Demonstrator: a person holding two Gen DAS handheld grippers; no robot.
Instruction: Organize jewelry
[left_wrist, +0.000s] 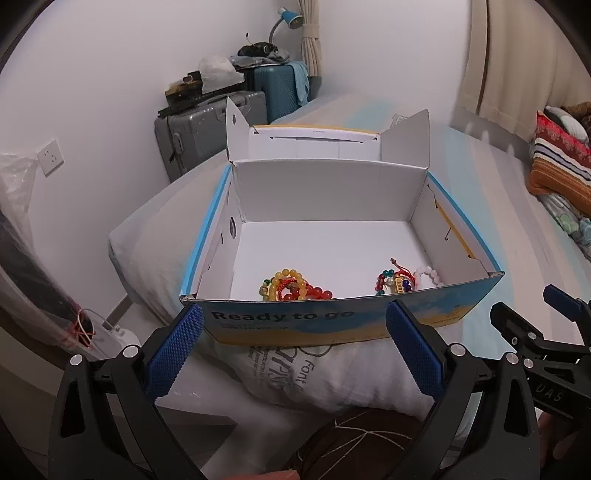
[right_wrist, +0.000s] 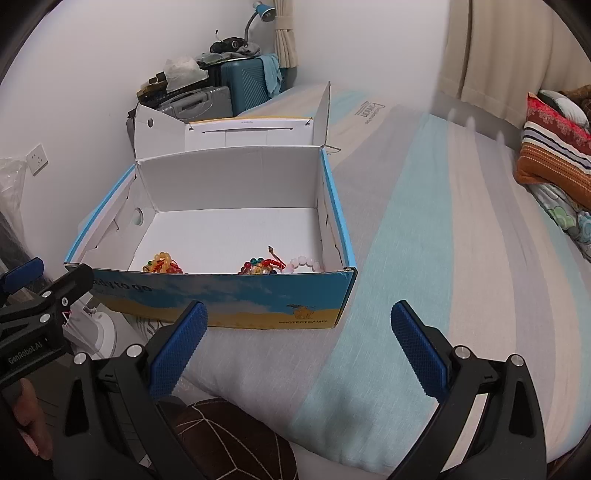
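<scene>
Open cardboard box (left_wrist: 369, 325) on bed (right_wrist: 424, 221). Beaded bracelets (left_wrist: 295, 286) piled inside against near wall. Left gripper (left_wrist: 293, 330) and right gripper (right_wrist: 299, 326) both spread wide, empty, short of box. Beads light, slippery, floppy; likely best pinched across one strand.

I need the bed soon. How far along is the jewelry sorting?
Done: two bead clusters and, plus a pink bracelet, lie in the box. In hand: nothing; left gripper and right gripper are open and empty. Left: no jewelry visible outside the box.
</scene>
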